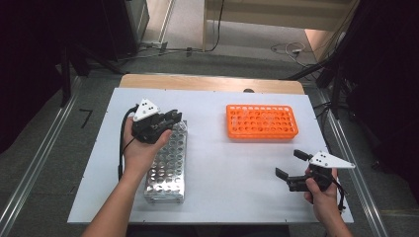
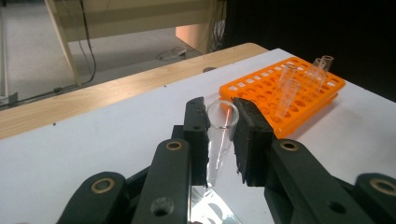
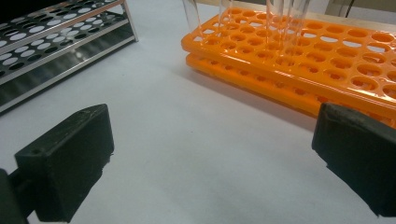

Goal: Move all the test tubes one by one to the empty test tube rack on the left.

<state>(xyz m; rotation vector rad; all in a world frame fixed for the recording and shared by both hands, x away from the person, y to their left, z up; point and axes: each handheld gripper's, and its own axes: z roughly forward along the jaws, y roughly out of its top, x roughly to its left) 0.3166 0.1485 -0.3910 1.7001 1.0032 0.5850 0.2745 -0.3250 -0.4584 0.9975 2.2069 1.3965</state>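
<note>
while the left gripper clamps a clear test tube upright over the far end of the metal rack, the right gripper sits wide open above bare table (nothing in it), near the orange rack, which seems to hold a few tubes.

No readable text, label or number anywhere.

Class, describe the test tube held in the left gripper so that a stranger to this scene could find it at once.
Start at the white table, then find the metal rack on its left side, opposite the orange rack. Above that metal rack's far end, the left gripper is shut on a clear test tube. Unlike the tubes standing in the orange rack, it is clamped between black jaws.
</note>
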